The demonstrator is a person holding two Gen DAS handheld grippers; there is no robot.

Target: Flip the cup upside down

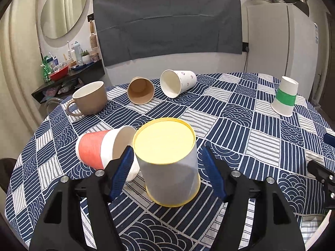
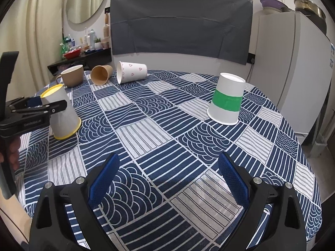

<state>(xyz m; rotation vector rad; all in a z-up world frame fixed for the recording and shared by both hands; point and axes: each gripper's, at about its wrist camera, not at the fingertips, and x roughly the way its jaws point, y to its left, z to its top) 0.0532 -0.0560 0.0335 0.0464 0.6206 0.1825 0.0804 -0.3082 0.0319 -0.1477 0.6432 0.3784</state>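
Observation:
A white paper cup with yellow rims stands upside down on the patterned tablecloth; it also shows in the right wrist view. My left gripper is open, its blue pads on either side of the cup with a gap on each side. It shows from the side in the right wrist view. My right gripper is open and empty above bare cloth near the table's front.
A red-banded cup lies on its side left of the yellow cup. A brown mug, a brown paper cup and a heart-print cup sit farther back. A green-banded cup stands upside down at right. A fridge stands beyond the table.

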